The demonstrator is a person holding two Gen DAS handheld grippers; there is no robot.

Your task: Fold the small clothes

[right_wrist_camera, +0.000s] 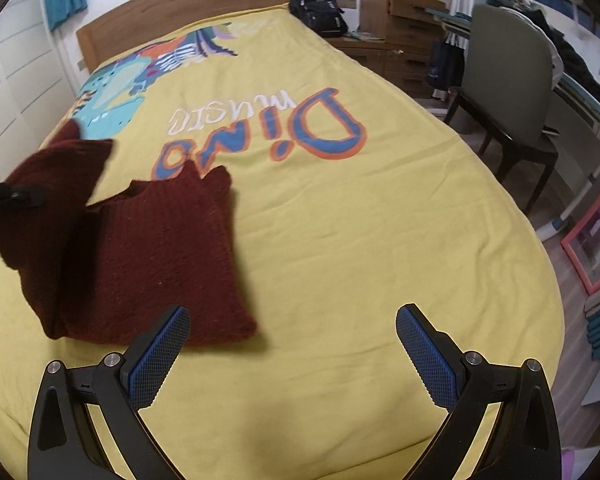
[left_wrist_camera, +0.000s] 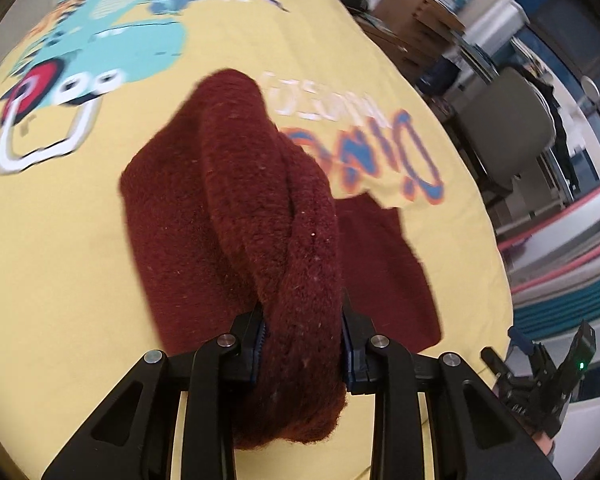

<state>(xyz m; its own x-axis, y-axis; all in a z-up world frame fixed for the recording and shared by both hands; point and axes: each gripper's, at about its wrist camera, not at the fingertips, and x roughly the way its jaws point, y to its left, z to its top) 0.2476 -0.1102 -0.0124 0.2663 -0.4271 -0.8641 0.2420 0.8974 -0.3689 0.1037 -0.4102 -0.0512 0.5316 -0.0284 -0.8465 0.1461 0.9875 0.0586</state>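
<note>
Maroon sweater [left_wrist_camera: 260,216] in left gripper [left_wrist_camera: 304,344] jaws

Left wrist view: looks steeply down along its fingers, very close to a maroon sweater [left_wrist_camera: 236,208] on the yellow bedspread [left_wrist_camera: 80,240].
Right wrist view: set further back, angled down across the bedspread [right_wrist_camera: 340,240] toward the headboard [right_wrist_camera: 188,4].
Shared: sweater [right_wrist_camera: 140,256], bedspread print, chair [right_wrist_camera: 508,92].

Left claw [left_wrist_camera: 304,344] clamped tight and pointing steeply down; right claw [right_wrist_camera: 292,356] spread wide.
</note>
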